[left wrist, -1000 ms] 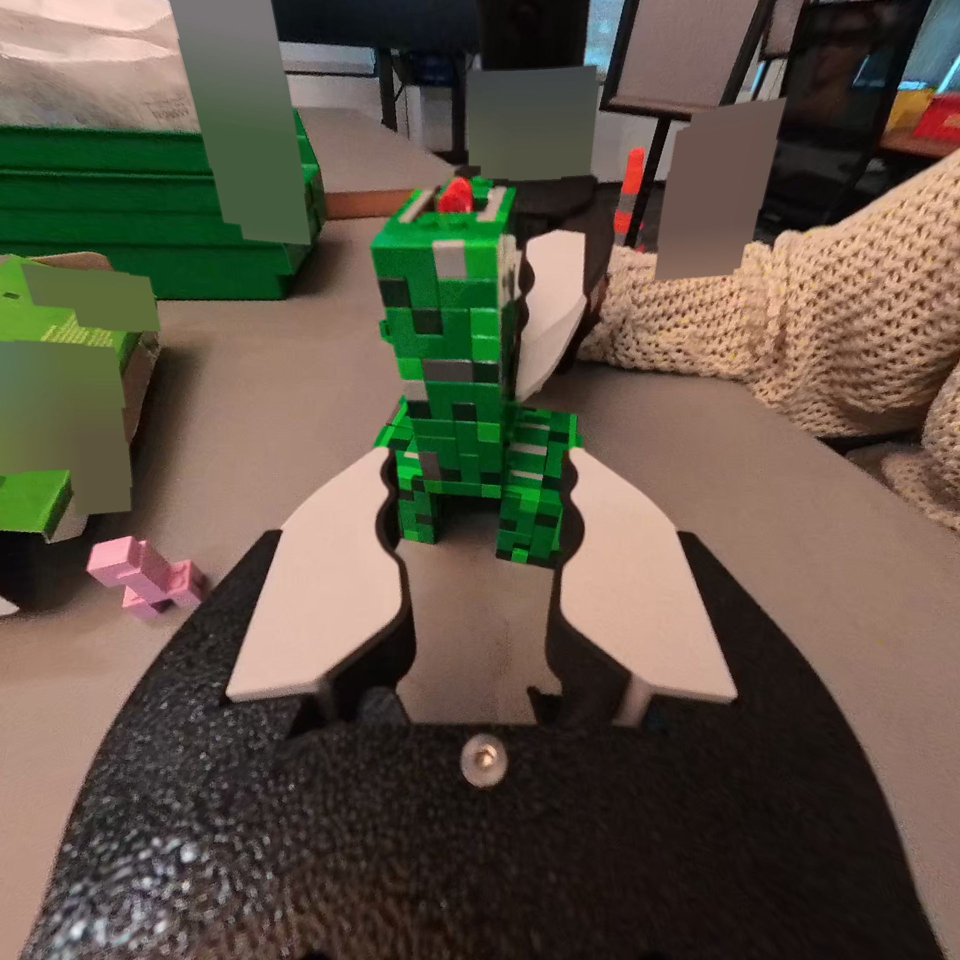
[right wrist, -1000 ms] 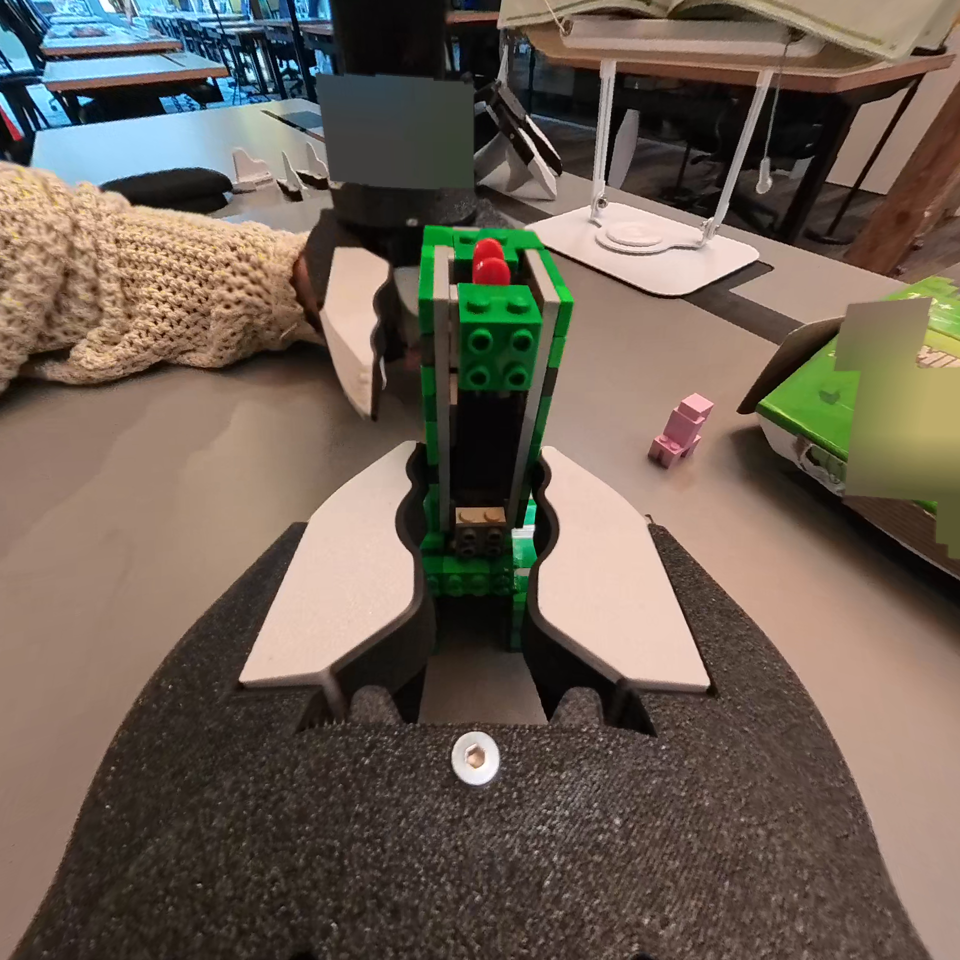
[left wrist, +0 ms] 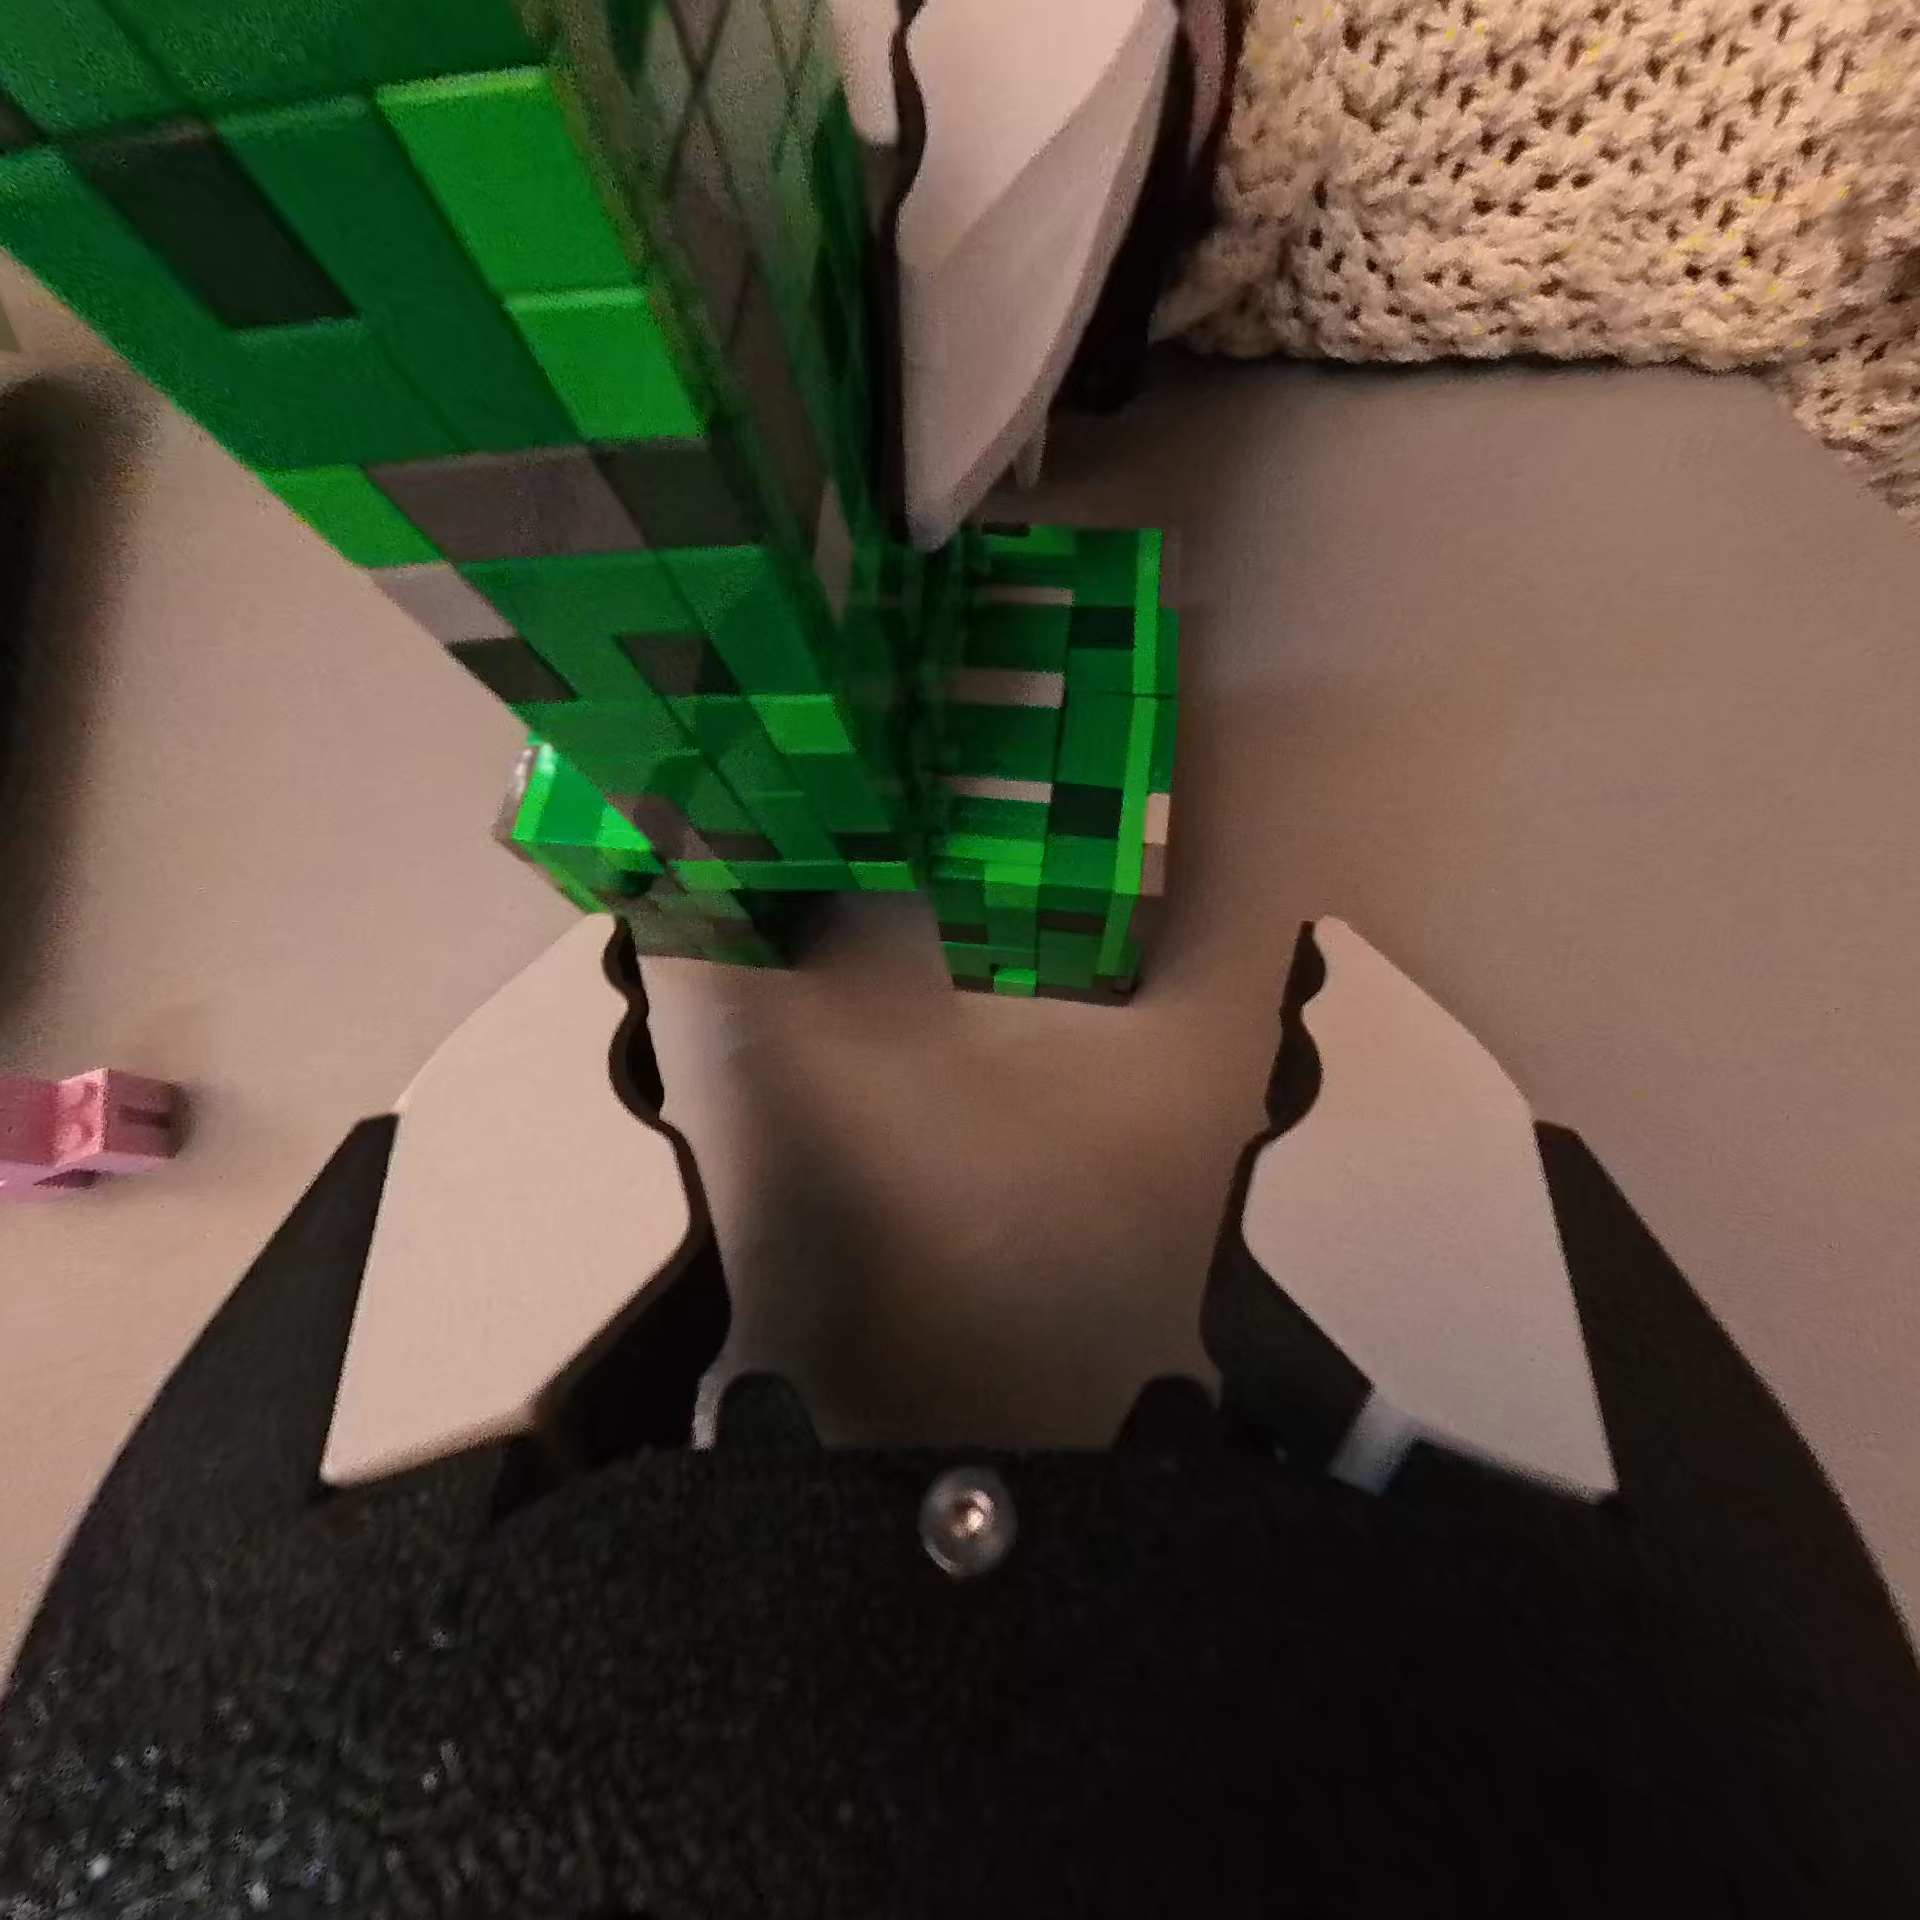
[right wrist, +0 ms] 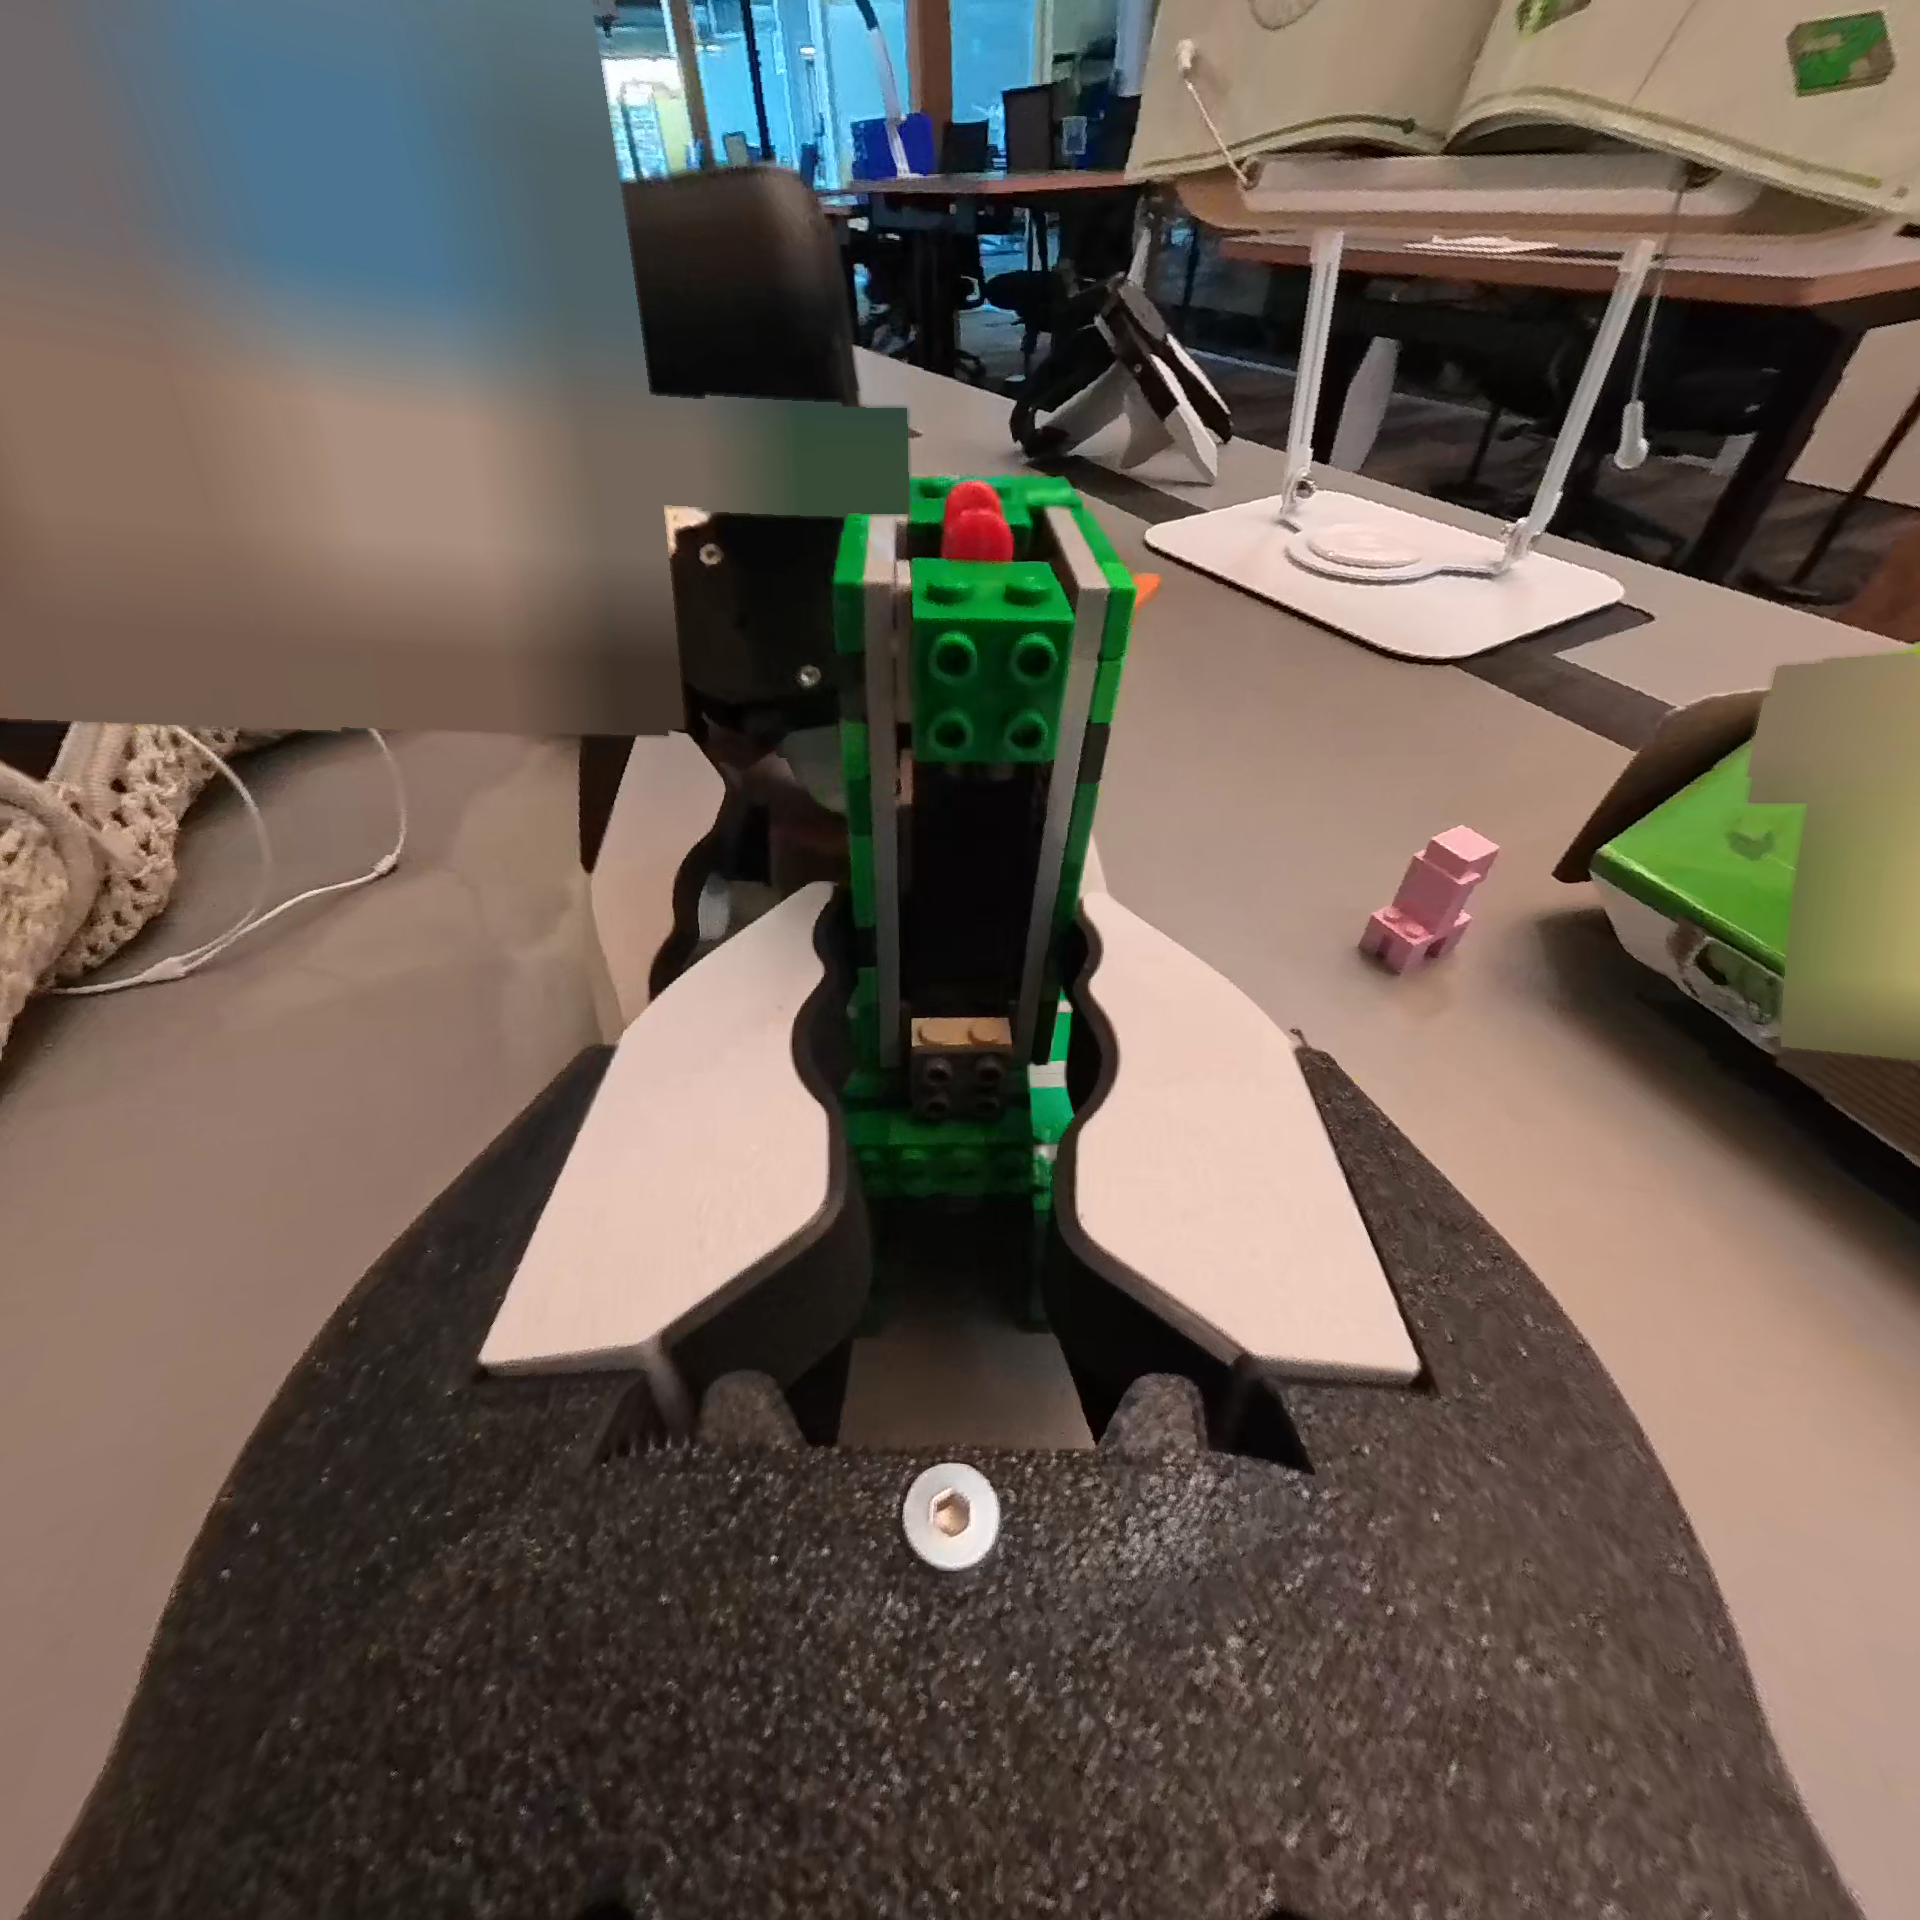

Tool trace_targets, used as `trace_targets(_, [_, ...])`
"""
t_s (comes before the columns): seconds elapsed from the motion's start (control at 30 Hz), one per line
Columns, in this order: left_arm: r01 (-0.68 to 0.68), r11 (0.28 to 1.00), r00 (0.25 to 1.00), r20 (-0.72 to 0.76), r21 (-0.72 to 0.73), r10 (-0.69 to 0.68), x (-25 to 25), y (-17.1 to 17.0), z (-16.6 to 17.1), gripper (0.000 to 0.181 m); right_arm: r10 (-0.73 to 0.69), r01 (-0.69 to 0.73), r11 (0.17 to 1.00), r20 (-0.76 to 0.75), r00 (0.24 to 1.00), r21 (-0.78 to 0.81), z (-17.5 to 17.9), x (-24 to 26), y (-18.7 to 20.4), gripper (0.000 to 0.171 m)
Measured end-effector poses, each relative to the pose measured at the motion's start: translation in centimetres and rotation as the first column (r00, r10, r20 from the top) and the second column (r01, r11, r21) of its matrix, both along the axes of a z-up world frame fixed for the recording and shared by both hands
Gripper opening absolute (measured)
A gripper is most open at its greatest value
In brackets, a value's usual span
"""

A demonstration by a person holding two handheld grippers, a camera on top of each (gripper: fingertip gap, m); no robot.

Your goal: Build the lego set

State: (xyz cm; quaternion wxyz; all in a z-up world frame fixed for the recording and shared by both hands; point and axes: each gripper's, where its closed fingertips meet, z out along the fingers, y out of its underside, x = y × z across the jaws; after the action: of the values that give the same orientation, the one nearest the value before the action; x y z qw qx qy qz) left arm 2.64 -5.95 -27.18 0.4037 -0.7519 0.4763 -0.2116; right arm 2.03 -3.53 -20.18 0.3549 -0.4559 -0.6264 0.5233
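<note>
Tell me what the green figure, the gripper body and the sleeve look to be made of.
Green figure: hard glossy plastic, judging by its studs and sheen. Right gripper body: black, grainy and matte, perhaps foam or textured plastic. Sleeve: chunky cream open knit, likely yarn.

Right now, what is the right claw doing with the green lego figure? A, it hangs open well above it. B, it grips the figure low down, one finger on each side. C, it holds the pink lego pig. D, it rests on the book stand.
B: in the right wrist view the right claw has its two fingers closed against the lower sides of the green lego figure, which stands on the table.
</note>
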Motion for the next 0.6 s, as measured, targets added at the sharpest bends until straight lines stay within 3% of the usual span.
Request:
trace_targets(0.17, [-0.033, 0.998, 0.997, 0.077, 0.044, 0.029, -0.4, 0.4, 1.3, 0.102, -0.011, 0.011, 1.0, 0.002, 1.0, 0.004, -0.1, 0.0, 0.1, 0.038])
trace_targets(0.37, [-0.04, 0.98, 0.989, 0.15, 0.197, 0.01, -1.2, 0.5, 3.5, 0.069, -0.032, 0.032, 0.999, 0.001, 0.999, 0.03, -0.2, 0.1, 0.3, 0.038])
trace_targets(0.6, [-0.028, 0.962, 0.98, 0.198, 0.273, -0.028, -1.4, 0.1, 4.9, 0.043, -0.064, 0.064, 0.997, 0.006, 0.998, 0.045, -0.2, 0.1, 0.7, 0.039])
